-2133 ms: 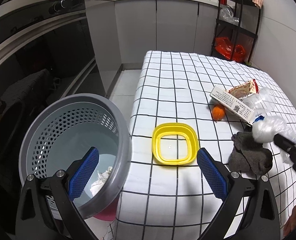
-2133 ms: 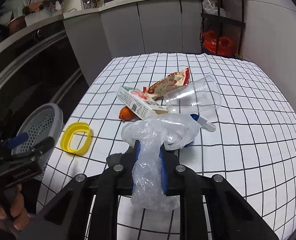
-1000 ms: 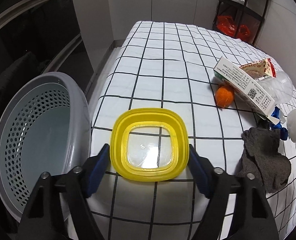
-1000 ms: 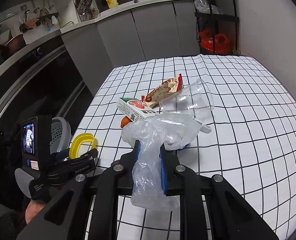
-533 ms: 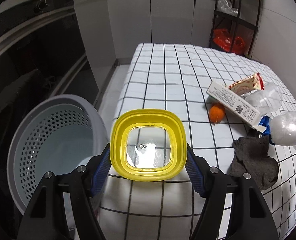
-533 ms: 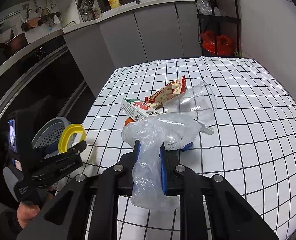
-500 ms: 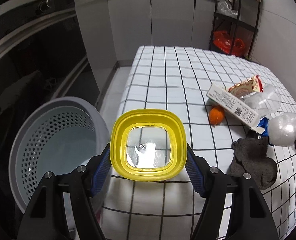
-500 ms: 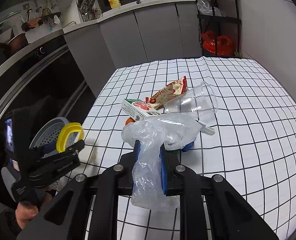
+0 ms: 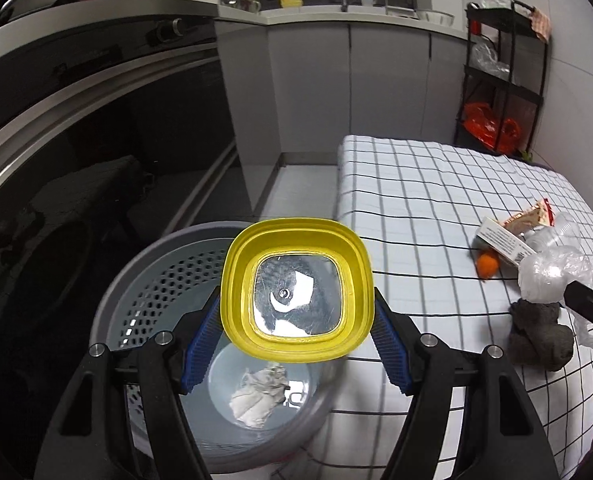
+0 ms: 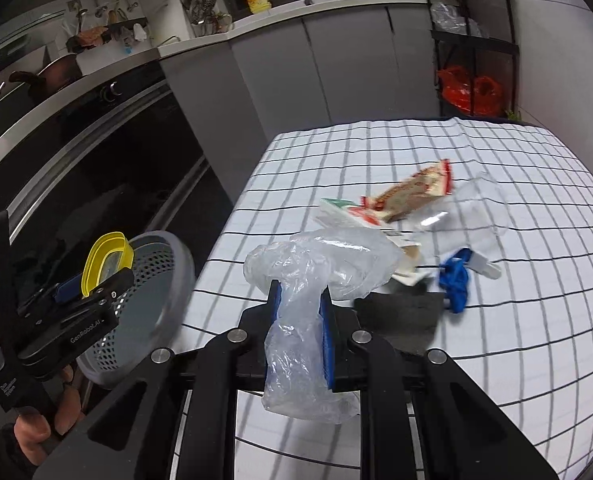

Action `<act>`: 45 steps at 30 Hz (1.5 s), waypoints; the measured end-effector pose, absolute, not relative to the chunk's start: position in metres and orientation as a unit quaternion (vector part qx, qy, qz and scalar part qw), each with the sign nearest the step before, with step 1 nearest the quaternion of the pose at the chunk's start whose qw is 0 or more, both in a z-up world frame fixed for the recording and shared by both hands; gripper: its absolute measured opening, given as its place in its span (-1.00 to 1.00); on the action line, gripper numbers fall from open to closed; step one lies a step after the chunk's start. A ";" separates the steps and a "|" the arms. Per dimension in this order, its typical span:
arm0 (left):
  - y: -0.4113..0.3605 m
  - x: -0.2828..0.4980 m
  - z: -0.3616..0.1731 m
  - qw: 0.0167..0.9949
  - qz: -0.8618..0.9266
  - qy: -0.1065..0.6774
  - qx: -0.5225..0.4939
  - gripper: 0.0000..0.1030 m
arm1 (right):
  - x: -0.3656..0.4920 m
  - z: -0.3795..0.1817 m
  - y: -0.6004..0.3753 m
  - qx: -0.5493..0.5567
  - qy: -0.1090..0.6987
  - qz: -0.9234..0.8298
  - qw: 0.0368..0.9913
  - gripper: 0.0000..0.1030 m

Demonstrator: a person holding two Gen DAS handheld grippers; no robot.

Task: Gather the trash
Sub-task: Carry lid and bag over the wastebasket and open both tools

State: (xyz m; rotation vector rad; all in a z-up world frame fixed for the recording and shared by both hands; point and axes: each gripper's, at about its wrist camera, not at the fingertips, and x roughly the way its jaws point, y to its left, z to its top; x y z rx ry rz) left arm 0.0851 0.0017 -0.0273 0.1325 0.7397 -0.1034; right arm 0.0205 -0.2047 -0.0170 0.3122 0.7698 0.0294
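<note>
Checked table (image 9: 436,200) edge, yellow lid (image 9: 297,290) over basket (image 9: 144,276)

— What moved?
— The yellow lid (image 9: 297,291)! It was lying flat near the left edge of the table (image 9: 424,184). The left claw (image 9: 296,348) closed on it and lifted it off.
— Where is it now?
— Over the gray basket (image 9: 144,280), past the table's edge. The right claw (image 10: 301,320) swung left too.
</note>
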 end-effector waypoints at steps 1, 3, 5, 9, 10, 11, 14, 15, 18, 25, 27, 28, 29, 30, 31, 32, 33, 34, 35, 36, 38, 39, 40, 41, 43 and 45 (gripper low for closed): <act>0.010 0.085 -0.026 0.930 -0.045 0.359 0.062 0.31 | 0.024 -0.017 -0.196 0.151 0.374 0.022 0.915 -0.67; 0.026 0.084 -0.024 0.931 -0.033 0.359 0.057 0.31 | 0.030 -0.016 -0.183 0.149 0.375 0.034 0.914 -0.67; 0.045 0.086 -0.024 0.929 -0.019 0.367 0.047 0.31 | 0.036 -0.015 -0.167 0.149 0.375 0.049 0.914 -0.67; 0.075 0.089 -0.026 0.925 0.003 0.379 0.030 0.31 | 0.048 -0.012 -0.135 0.149 0.377 0.081 0.911 -0.67; 0.081 0.090 -0.026 0.925 0.009 0.380 0.027 0.31 | 0.050 -0.011 -0.128 0.147 0.377 0.088 0.910 -0.67; 0.085 0.089 -0.026 0.925 0.013 0.380 0.026 0.31 | 0.053 -0.011 -0.119 0.145 0.377 0.096 0.910 -0.67; 0.098 0.091 -0.028 0.922 0.023 0.385 0.024 0.31 | 0.061 -0.014 -0.099 0.143 0.381 0.116 0.906 -0.67; 0.103 0.092 -0.029 0.921 0.026 0.388 0.025 0.31 | 0.064 -0.016 -0.093 0.143 0.384 0.121 0.904 -0.67; 0.111 0.093 -0.033 0.917 0.030 0.396 0.026 0.31 | 0.073 -0.022 -0.078 0.146 0.396 0.137 0.896 -0.67; 0.125 0.098 -0.042 0.909 0.041 0.414 0.028 0.32 | 0.093 -0.035 -0.051 0.144 0.415 0.158 0.884 -0.64; 0.128 0.099 -0.045 0.906 0.041 0.420 0.026 0.32 | 0.098 -0.038 -0.046 0.143 0.418 0.162 0.882 -0.64; 0.129 0.100 -0.046 0.905 0.041 0.423 0.026 0.33 | 0.100 -0.040 -0.043 0.141 0.420 0.164 0.882 -0.64; 0.130 0.101 -0.048 0.903 0.042 0.426 0.026 0.33 | 0.101 -0.041 -0.040 0.141 0.421 0.165 0.881 -0.64; 0.130 0.102 -0.049 0.903 0.043 0.427 0.026 0.34 | 0.104 -0.040 -0.037 0.140 0.422 0.166 0.880 -0.64; 0.131 0.102 -0.051 0.902 0.043 0.429 0.027 0.35 | 0.106 -0.040 -0.036 0.140 0.424 0.167 0.879 -0.63; 0.132 0.102 -0.052 0.901 0.044 0.430 0.027 0.36 | 0.108 -0.041 -0.034 0.140 0.426 0.167 0.878 -0.63; 0.133 0.102 -0.052 0.901 0.044 0.430 0.028 0.36 | 0.111 -0.043 -0.032 0.140 0.427 0.167 0.877 -0.62; 0.134 0.102 -0.052 0.901 0.044 0.430 0.028 0.36 | 0.112 -0.044 -0.032 0.141 0.428 0.169 0.876 -0.62; 0.134 0.102 -0.052 0.901 0.043 0.430 0.028 0.36 | 0.114 -0.046 -0.031 0.140 0.430 0.170 0.876 -0.60; 0.135 0.102 -0.053 0.901 0.043 0.431 0.027 0.36 | 0.115 -0.047 -0.030 0.140 0.430 0.171 0.875 -0.60; 0.139 0.102 -0.054 0.900 0.043 0.432 0.026 0.36 | 0.114 -0.047 -0.030 0.139 0.430 0.172 0.875 -0.50; 0.141 0.102 -0.055 0.900 0.044 0.433 0.026 0.36 | 0.114 -0.047 -0.029 0.139 0.430 0.173 0.875 -0.43; 0.142 0.102 -0.055 0.899 0.044 0.434 0.025 0.35 | 0.114 -0.047 -0.028 0.138 0.429 0.174 0.875 -0.26; 0.143 0.102 -0.055 0.899 0.044 0.435 0.025 0.36 | 0.116 -0.048 -0.028 0.138 0.428 0.174 0.876 -0.08; 0.146 0.102 -0.055 0.899 0.045 0.435 0.023 0.40 | 0.116 -0.046 -0.028 0.135 0.422 0.173 0.880 0.00; 0.147 0.102 -0.054 0.900 0.046 0.434 0.022 0.44 | 0.115 -0.046 -0.028 0.134 0.420 0.173 0.881 0.00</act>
